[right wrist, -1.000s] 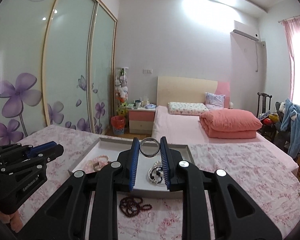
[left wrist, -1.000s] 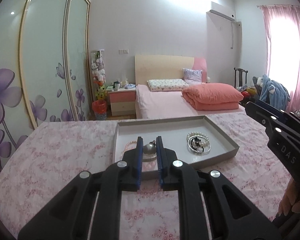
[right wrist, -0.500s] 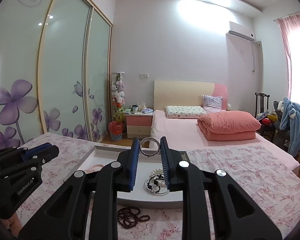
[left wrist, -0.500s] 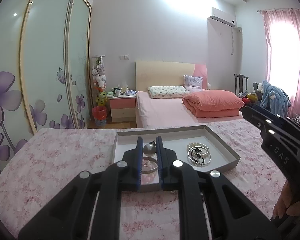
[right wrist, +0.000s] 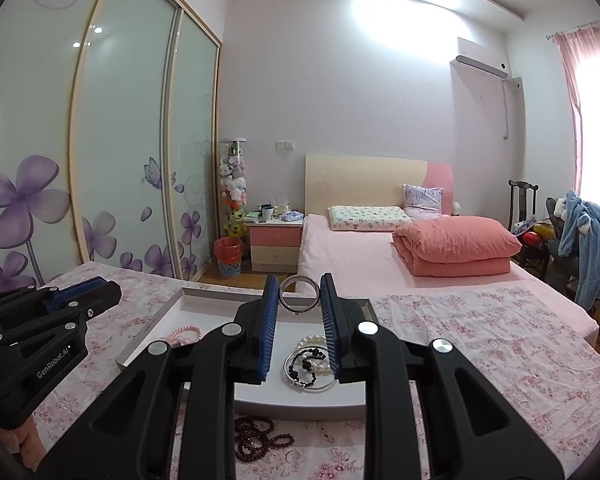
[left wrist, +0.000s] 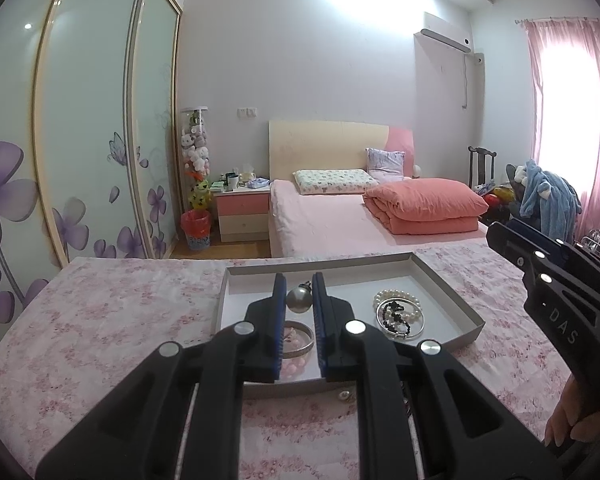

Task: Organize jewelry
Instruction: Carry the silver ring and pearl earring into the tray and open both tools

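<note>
Above the shallow grey tray (left wrist: 452, 288) on the floral pink bedspread (left wrist: 100, 320), the left gripper (left wrist: 299, 300) pinches a round silver ball pendant (left wrist: 299, 301) between its blue pads, the small loop at its top pointing up and away toward the far wall. The right gripper (right wrist: 299, 300) clamps a silver bangle (right wrist: 299, 294) by its sides; the ring stands upright, its open face toward the camera.

The tray's long side runs across the bedspread, its low walls rising all round. A bare strip of tray floor lies between the jewellery at its left and right ends, and wide patterned cloth spreads free on both sides of the tray.

The left wrist view shows a silver bangle over pink beads (left wrist: 296, 340) under its jaws, a heap of pearl and black bead bracelets (left wrist: 398, 314) at the tray's right, and a small pearl earring (left wrist: 344, 396) on the cloth in front of the tray. The right wrist view alone shows a dark red bead string (right wrist: 260, 438) on the cloth before the tray's near wall, and a pink bead bracelet (right wrist: 186, 334) at the tray's left.
</note>
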Available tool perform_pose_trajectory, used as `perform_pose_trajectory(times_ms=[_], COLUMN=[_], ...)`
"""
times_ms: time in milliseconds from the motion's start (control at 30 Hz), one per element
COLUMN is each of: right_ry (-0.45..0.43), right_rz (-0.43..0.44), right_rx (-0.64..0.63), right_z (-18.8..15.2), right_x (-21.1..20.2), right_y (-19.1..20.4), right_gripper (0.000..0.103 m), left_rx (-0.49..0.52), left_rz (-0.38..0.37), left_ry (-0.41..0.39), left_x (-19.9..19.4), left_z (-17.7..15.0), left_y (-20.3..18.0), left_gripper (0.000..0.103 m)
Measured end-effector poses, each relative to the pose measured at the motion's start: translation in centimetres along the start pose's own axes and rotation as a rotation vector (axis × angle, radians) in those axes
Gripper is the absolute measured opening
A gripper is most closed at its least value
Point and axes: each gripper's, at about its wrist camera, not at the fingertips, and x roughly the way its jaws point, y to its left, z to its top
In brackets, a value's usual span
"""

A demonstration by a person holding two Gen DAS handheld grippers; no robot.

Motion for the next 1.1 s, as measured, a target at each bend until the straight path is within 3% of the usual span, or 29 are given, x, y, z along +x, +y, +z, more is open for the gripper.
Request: perform_pose_trajectory(times_ms=[300,567,967,1033,1100], right_ry=[0.027,0.154,0.277,0.291,0.293], right_rz=[0.010,0.027,0.059,0.066,0.062], right_rx=[0.016,0.043,0.069,0.091,0.101], right_z=[0.0,-1.4,-2.7,-2.8,-2.8], right_x=[1.5,7.0,12.7,13.1,13.0], right_y=[-0.4,-0.7,-0.6,-1.0,-1.6], right_gripper=[0.023,0.023,0.023,0.027,0.037], left_rx=[-0.018,-0.027,-0.025,-0.038,-0.052], left_rz=[-0.031,-0.033,-0.070,-0.069,-0.069], left_ry=[0.037,0.119,0.202,0.208,0.213], left_x=[3.0,8.3,13.8,14.3,14.4], left_z=[0.4,0.0,-0.6,-0.7,-0.7], left_y=[0.5,0.9,0.1,0.3,0.9], left_gripper=[0.014,0.014,0.014,0.018,0.023])
